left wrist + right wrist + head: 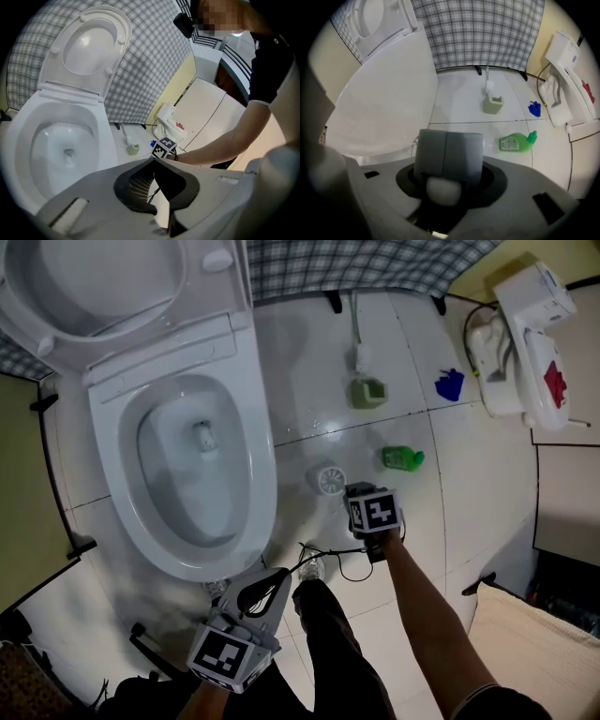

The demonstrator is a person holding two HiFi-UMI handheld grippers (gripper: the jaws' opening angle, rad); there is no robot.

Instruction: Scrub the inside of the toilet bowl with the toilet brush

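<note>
Jaws set wide about a grey block with a white rounded end (whether the pads press it does not show), the right gripper points down at the floor. The left gripper, tips together and empty, hovers at the near rim of the toilet bowl. The toilet brush stands in its holder by the far wall, right of the bowl.

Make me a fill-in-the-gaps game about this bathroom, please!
1. The toilet lid is flipped ___.
2. The bottle lying on the floor is coloured ___.
3. The brush is not in the bowl; it stands in its ___.

Missing words: up; green; holder.
</note>
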